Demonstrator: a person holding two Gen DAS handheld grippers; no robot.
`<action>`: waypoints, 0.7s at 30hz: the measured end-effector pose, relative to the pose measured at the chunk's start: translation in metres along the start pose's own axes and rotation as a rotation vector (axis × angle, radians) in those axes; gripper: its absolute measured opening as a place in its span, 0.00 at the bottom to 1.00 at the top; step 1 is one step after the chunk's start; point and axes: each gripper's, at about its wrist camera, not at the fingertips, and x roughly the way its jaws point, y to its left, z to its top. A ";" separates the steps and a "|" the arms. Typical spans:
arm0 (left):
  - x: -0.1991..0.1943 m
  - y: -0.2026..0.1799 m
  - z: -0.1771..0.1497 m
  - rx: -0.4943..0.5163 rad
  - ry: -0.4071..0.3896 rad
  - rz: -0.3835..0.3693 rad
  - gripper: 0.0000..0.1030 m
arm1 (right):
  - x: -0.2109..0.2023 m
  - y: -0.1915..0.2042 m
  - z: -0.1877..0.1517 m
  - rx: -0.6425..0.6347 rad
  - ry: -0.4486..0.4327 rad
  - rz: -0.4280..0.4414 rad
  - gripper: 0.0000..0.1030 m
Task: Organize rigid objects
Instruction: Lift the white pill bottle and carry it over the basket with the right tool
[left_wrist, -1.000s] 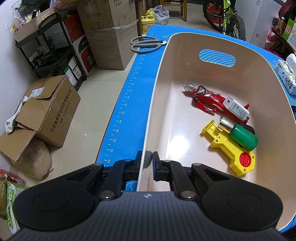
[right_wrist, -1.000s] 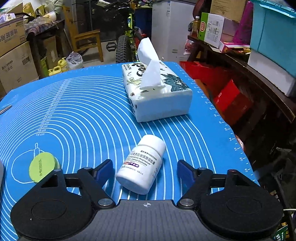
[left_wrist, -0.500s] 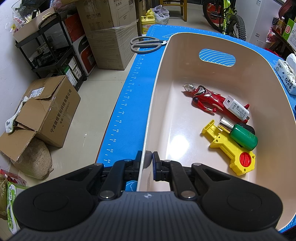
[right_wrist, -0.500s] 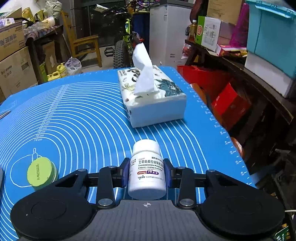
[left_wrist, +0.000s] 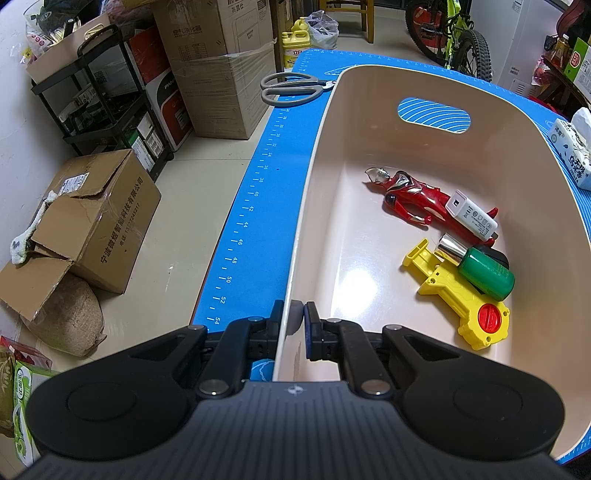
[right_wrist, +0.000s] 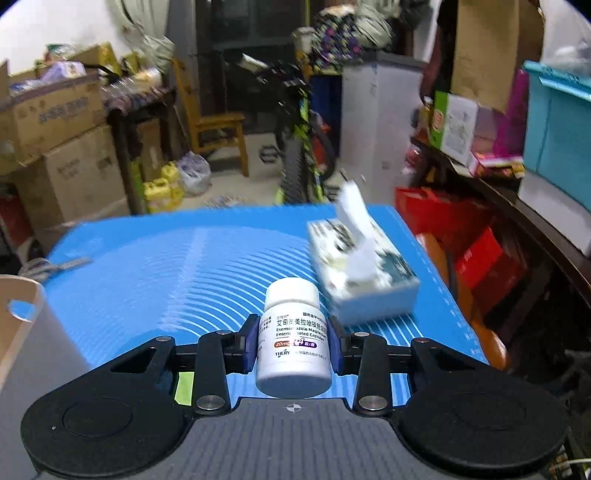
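My right gripper (right_wrist: 292, 326) is shut on a white pill bottle (right_wrist: 293, 354), held upright and lifted above the blue mat (right_wrist: 166, 266). My left gripper (left_wrist: 293, 317) is shut on the near left rim of the beige basin (left_wrist: 314, 166). Inside the basin lie a red toy figure (left_wrist: 410, 195), a white charger (left_wrist: 472, 219), a yellow toy (left_wrist: 461, 295) and a green bottle (left_wrist: 484, 275). The right wrist view catches the basin's corner (right_wrist: 22, 332) at its left edge.
A tissue box (right_wrist: 364, 273) stands on the mat's right side. Grey scissors (left_wrist: 291, 88) lie on the mat beyond the basin. A green disc (right_wrist: 183, 387) shows under the right gripper. Cardboard boxes, a shelf, a chair and a bicycle surround the table.
The right gripper closed on the pill bottle, which lay on its side, and lifted it upright off the mat while tilting up. The left gripper and basin have not moved.
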 end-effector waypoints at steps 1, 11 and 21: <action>0.000 0.000 0.000 0.000 0.000 0.000 0.12 | -0.005 0.004 0.002 -0.004 -0.012 0.011 0.43; -0.001 0.001 0.000 -0.004 0.001 -0.002 0.12 | -0.055 0.056 0.024 -0.042 -0.135 0.149 0.43; -0.001 0.000 0.001 -0.001 0.000 0.001 0.12 | -0.086 0.126 0.028 -0.126 -0.167 0.285 0.43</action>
